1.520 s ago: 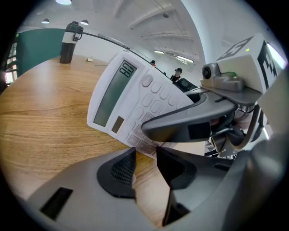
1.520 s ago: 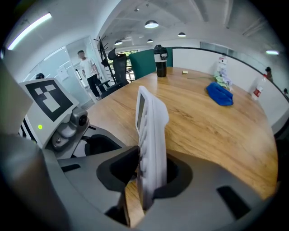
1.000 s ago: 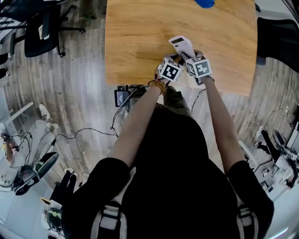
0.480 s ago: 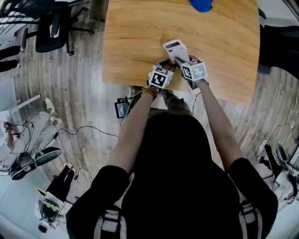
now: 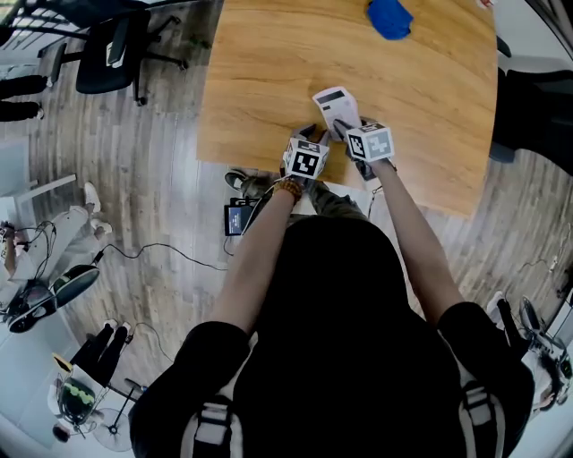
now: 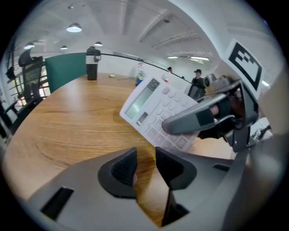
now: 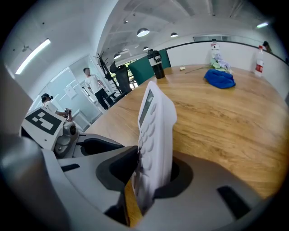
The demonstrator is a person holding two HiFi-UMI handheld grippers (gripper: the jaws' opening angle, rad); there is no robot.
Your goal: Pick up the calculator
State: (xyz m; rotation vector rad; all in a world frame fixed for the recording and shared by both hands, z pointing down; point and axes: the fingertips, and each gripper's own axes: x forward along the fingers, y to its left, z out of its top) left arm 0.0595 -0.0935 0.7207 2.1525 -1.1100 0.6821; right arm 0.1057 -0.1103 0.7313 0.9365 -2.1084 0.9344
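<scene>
Calculator (image 7: 156, 131) end hidden (clamped, right gripper (image 7: 151, 173)).

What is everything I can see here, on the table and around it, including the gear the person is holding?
Table: one, light wood, middle of the head view.
Calculator: one, white, tilted up over the table's near side, clamped by the right gripper.
Cloth: one, blue, crumpled at the table's far end.
Flask: one, black, upright near a far table edge.
Office chair: one, black, on the floor left of the table.
Cables: several, black, on the floor.
Bystanders: at least two, standing beyond the table.
Left gripper: one, grey, beside the calculator; jaws closing, nothing between them.
Right gripper: one, grey, jaws shut on the calculator.
</scene>
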